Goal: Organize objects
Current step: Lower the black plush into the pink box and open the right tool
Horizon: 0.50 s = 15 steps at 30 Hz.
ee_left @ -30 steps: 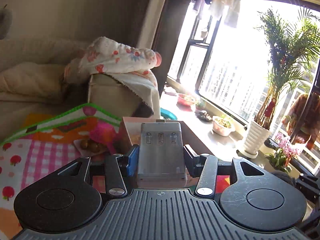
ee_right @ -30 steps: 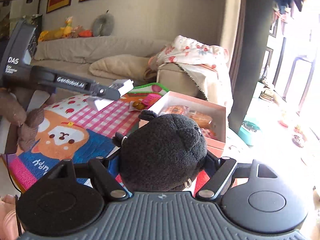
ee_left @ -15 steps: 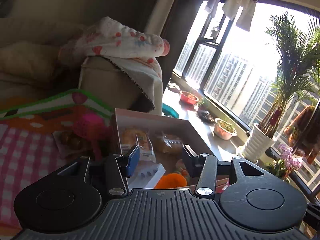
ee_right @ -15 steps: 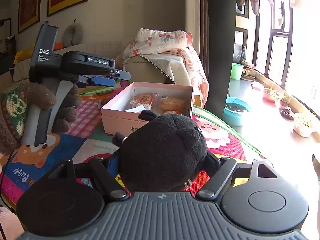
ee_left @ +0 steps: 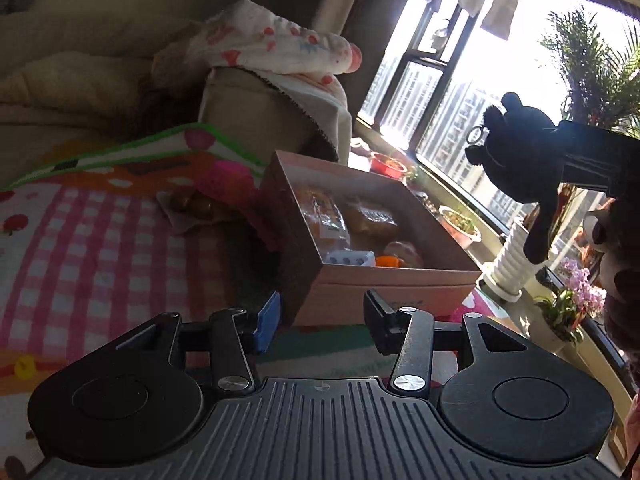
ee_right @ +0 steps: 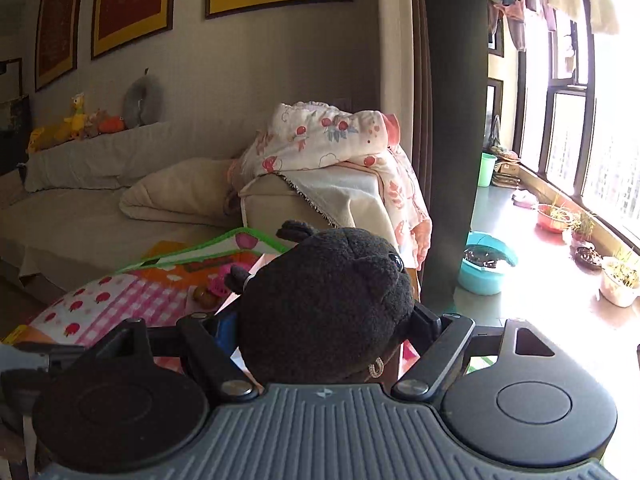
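Note:
An open pink box (ee_left: 384,288) stands on the play mat and holds wrapped snacks, an orange piece and a white battery case (ee_left: 350,258). Just in front of the box's near corner, my left gripper (ee_left: 322,320) is open with nothing between its fingers. My right gripper (ee_right: 324,320) is shut on a black plush toy (ee_right: 324,304), which fills the middle of the right wrist view and hides the box there. In the left wrist view the same plush toy (ee_left: 520,152) hangs in the air above and to the right of the box.
A colourful play mat (ee_left: 80,248) covers the floor, with a pink toy (ee_left: 228,176) and brown nuts (ee_left: 190,202) left of the box. A sofa with a floral blanket (ee_right: 328,140) is behind. Plant pots (ee_left: 508,268) and a teal bowl (ee_right: 484,268) line the window ledge.
My left gripper let go of the battery case, which now lies in the box, then sank and drew back. My right gripper carried the plush toy sideways to above the box.

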Each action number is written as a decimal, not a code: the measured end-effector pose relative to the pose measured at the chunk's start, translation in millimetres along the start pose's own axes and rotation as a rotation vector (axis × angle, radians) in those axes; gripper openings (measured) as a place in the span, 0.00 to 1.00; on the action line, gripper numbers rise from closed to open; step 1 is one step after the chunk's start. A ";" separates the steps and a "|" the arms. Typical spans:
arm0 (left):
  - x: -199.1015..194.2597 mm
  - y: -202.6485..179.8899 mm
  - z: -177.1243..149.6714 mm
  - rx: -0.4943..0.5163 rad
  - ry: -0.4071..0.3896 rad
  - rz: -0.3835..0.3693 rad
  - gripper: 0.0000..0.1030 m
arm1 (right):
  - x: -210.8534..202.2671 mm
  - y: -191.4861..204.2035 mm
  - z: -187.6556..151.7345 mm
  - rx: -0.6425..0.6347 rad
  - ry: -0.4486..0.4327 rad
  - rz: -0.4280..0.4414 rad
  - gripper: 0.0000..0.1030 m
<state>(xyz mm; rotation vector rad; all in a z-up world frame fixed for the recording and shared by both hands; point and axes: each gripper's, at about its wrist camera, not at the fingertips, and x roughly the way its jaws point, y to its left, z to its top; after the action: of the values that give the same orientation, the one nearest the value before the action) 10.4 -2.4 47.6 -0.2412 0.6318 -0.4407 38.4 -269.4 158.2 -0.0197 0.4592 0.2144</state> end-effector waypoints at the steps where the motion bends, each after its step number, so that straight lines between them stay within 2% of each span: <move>1: -0.6 2.8 -0.5 -0.006 0.001 0.002 0.49 | 9.5 -0.9 7.9 0.020 0.003 0.002 0.80; 3: -3.9 10.3 -2.6 -0.022 0.001 0.009 0.49 | 30.5 -5.6 19.4 0.078 0.036 0.024 0.87; 5: -5.7 18.8 -5.1 -0.039 0.002 0.021 0.49 | 41.7 -8.2 20.3 0.106 0.052 0.016 0.89; 10: -0.3 36.2 -9.6 -0.092 0.023 0.050 0.49 | 48.7 -12.2 -4.7 0.100 0.103 -0.003 0.91; 15: 6.2 37.8 -14.4 -0.099 0.043 0.035 0.49 | 49.5 -15.1 -36.1 0.043 0.156 -0.061 0.91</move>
<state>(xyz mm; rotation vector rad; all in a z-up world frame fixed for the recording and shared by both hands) 18.2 26.8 20.0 -0.3149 0.7000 -0.3828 69.0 -276.6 103.5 -0.0086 0.6178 0.1437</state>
